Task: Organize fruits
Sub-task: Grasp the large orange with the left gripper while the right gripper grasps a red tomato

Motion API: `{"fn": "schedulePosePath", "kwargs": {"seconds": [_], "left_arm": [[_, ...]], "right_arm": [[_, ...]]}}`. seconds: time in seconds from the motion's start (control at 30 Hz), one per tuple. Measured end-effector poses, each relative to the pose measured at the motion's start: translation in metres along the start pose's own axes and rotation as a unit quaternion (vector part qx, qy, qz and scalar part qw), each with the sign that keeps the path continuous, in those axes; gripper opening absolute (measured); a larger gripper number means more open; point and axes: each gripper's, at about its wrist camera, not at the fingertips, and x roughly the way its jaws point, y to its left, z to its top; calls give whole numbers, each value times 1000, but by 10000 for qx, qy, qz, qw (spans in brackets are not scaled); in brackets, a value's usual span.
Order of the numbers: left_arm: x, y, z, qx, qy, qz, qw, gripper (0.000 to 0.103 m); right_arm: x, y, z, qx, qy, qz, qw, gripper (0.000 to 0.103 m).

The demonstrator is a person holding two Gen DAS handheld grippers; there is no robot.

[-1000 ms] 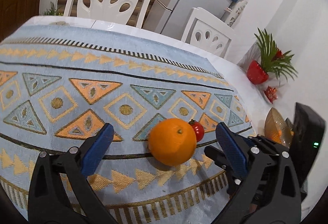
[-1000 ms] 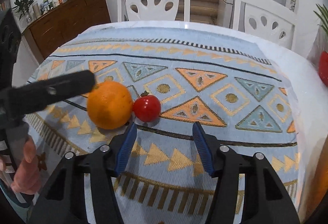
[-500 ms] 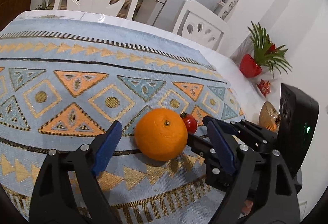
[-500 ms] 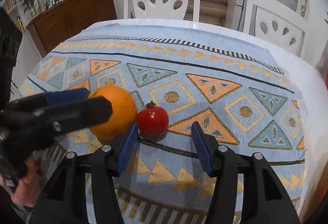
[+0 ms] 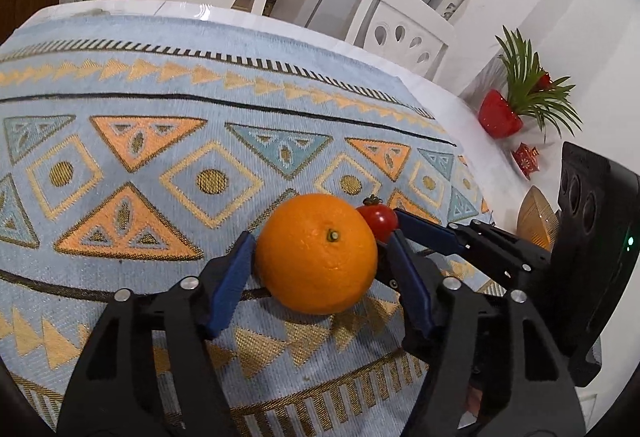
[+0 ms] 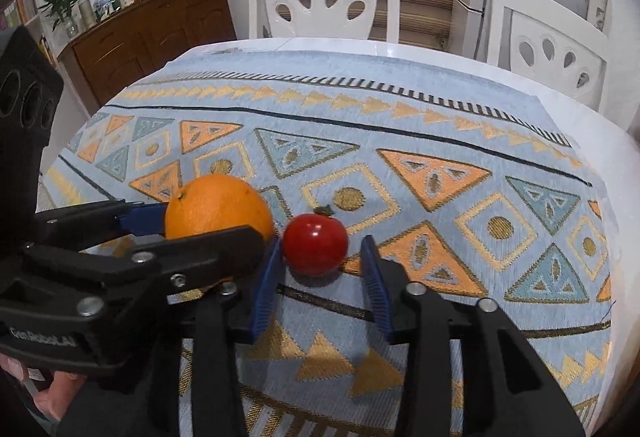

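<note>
Orange (image 5: 316, 253) between left gripper (image 5: 320, 261) pads

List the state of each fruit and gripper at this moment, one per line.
orange: on the patterned cloth, stem up, between the left jaws, pads at its sides.
tomato: on the cloth, upright, beside the orange; contact unclear.
left gripper: jaws closed in on the orange; firm grip cannot be confirmed.
right gripper: jaws open, straddling the tomato, a gap on its right side.
</note>
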Motion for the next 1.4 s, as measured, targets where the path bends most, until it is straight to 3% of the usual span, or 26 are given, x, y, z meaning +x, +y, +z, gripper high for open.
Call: {"fn": "schedulePosePath", "kwargs": {"seconds": [0.37, 1.07, 1.4], "left_arm": [[0, -2, -2, -16, -10, 60, 10000, 60], [-5, 0, -2, -42, -158, 254, 9995, 59], [-4, 3, -1, -90, -116, 190, 9997, 59]], "right_arm": [[0, -1, -1, 10, -23, -41, 10000, 34], [-20, -7, -11, 197, -318, -187, 9991, 33], [-42, -26, -39, 619, -43, -191, 9979, 33]]}}
